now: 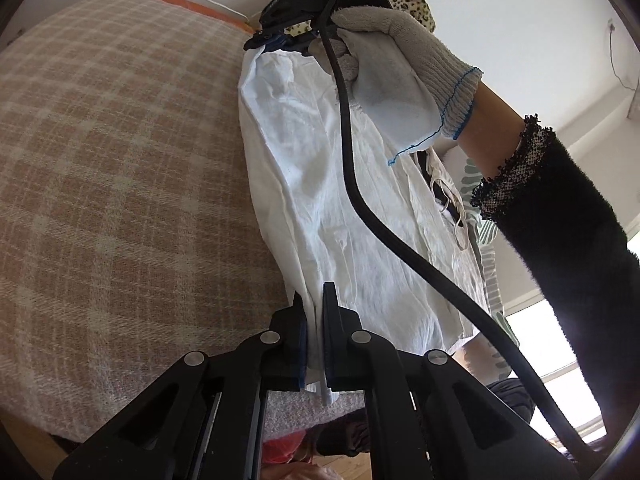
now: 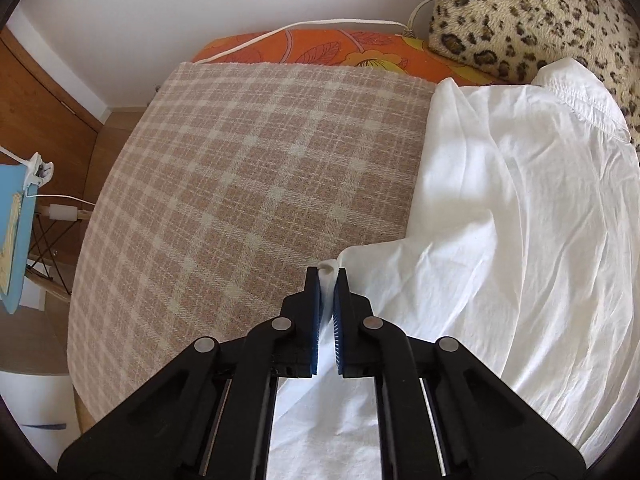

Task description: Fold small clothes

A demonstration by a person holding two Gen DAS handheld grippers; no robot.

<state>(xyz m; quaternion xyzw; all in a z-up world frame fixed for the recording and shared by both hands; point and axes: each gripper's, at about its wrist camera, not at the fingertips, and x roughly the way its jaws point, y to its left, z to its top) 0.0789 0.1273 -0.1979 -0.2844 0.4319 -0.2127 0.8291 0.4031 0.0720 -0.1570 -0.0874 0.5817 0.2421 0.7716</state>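
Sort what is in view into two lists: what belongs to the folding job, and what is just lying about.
In the job:
- crumpled white cotton garment
- left gripper, shut on its edge
- right gripper, shut on a corner
- beige checked woven blanket underneath

Lying about:
- leopard-print fleece cushion
- orange floral sheet
- white cable

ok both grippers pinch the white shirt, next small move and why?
Probably lift both together and draw the edge taut. The left gripper and right gripper each clamp the white shirt, which is creased and bunched beside the checked blanket. Flattening it first should make a cleaner fold.
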